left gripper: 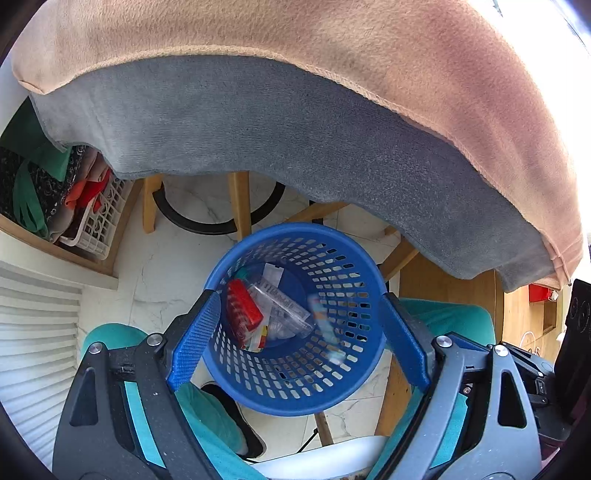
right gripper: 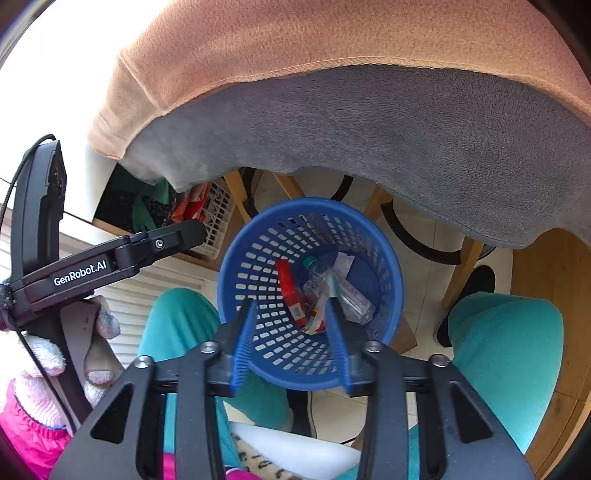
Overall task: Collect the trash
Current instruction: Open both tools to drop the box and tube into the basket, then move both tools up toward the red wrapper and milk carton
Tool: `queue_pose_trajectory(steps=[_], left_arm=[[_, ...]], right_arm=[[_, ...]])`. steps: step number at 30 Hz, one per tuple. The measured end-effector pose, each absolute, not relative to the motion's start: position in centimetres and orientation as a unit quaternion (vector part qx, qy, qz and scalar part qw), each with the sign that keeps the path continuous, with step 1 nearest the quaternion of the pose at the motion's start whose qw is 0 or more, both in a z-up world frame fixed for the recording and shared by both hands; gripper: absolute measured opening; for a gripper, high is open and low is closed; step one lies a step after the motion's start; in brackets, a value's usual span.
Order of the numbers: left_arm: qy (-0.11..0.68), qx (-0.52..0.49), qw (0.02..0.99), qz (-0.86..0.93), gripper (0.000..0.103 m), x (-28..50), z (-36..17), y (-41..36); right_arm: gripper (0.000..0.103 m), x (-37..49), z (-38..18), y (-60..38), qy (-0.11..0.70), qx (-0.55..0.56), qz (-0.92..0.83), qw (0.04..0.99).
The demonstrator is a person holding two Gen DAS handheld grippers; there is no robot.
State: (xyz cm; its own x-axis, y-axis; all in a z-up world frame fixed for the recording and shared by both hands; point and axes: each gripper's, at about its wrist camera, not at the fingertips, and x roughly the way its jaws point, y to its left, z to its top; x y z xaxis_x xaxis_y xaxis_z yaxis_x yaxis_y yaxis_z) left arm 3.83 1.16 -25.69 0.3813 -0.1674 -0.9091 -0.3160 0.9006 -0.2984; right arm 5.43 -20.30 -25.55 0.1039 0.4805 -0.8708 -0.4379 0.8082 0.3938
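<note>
Directly ahead of both grippers stands a blue perforated wastebasket (left gripper: 295,317) on a pale marbled floor (left gripper: 162,280), seen from above. Left gripper (left gripper: 297,325): jaws spread wide, nothing between them; its blue ribbed fingers (left gripper: 195,339) frame the basket on either side. Right gripper (right gripper: 291,332): jaws parted about halfway, nothing held, fingertips over the near rim of the basket. Inside the basket, beyond the fingertips, lie a red packet (left gripper: 243,314), a clear plastic wrapper (left gripper: 284,310), a white slip (left gripper: 272,274) and a blurred light blue and white item (left gripper: 325,325) against the right-hand wall; whether that item rests or is in the air cannot be told. Above and beyond the basket hangs a grey cloth (left gripper: 258,122) under a peach cloth (left gripper: 295,33). Wooden chair legs (left gripper: 240,203) stand behind the basket. Teal-clad knees (right gripper: 506,350) flank it. To the right gripper's left, the left gripper's black body (right gripper: 110,262) is visible, held by a gloved hand (right gripper: 66,354).
</note>
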Motion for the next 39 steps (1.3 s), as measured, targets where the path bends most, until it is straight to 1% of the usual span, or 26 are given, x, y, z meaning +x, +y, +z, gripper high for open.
queue_pose_trajectory(steps=[14, 21, 25, 31, 32, 34, 39], left_arm=[[0.539, -0.215, 0.813, 0.052, 0.089, 3.5, -24.3, 1.4], [0.521, -0.207, 0.827, 0.050, 0.089, 3.4, -22.3, 1.6], [0.507, -0.204, 0.836, 0.047, 0.089, 3.3, -20.6, 1.9], [0.475, -0.196, 0.857, 0.047, 0.089, 3.3, -17.2, 2.5], [0.469, -0.196, 0.860, 0.047, 0.089, 3.3, -16.6, 2.6], [0.459, -0.195, 0.866, 0.044, 0.089, 3.3, -15.6, 2.8], [0.439, -0.187, 0.878, 0.037, 0.089, 4.3, -13.2, 3.2]], right_arm=[[0.039, 5.6, -24.6, -20.6, 0.584, 0.015, 0.307, 0.751], [0.044, 5.8, -23.1, -21.6, 0.568, 0.023, 0.310, 0.762], [0.051, 5.8, -21.5, -22.1, 0.551, 0.019, 0.315, 0.773], [0.052, 5.8, -18.4, -23.0, 0.512, 0.005, 0.318, 0.798], [0.053, 5.8, -17.8, -23.1, 0.505, 0.002, 0.319, 0.802], [0.064, 5.8, -16.6, -23.5, 0.487, -0.005, 0.322, 0.812], [0.066, 6.9, -13.7, -24.5, 0.449, -0.004, 0.315, 0.836]])
